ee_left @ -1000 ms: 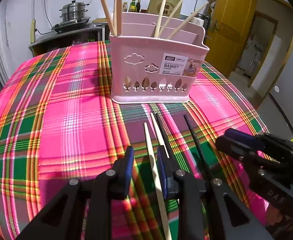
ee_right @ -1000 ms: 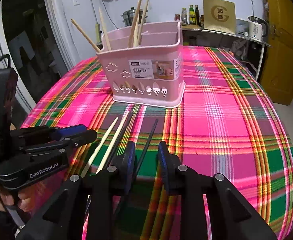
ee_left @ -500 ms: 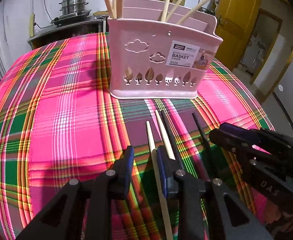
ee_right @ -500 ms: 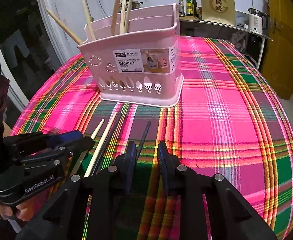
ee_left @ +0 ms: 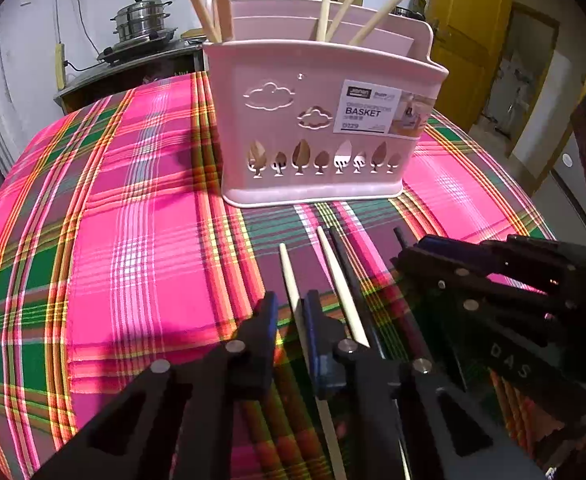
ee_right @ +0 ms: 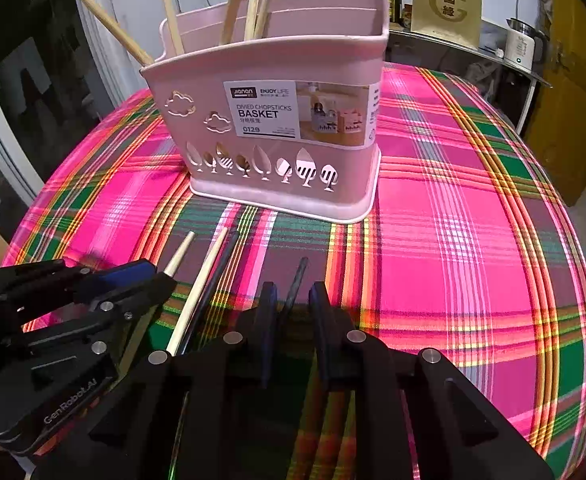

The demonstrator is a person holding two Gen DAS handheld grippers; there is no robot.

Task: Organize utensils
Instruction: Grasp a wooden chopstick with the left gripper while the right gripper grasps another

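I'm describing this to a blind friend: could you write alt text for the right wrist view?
The right gripper has its two fingers open around a dark chopstick lying on a pink plaid tablecloth. To its left lie two pale chopsticks and another dark one, near the left gripper. Behind stands a pink chopstick basket holding wooden chopsticks.

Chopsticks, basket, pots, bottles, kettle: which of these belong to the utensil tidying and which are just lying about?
Job:
pink basket
pale chopsticks on the cloth
black chopsticks on the cloth
chopsticks already in the basket

Lying about:
steamer pot
bottles
kettle
gold box
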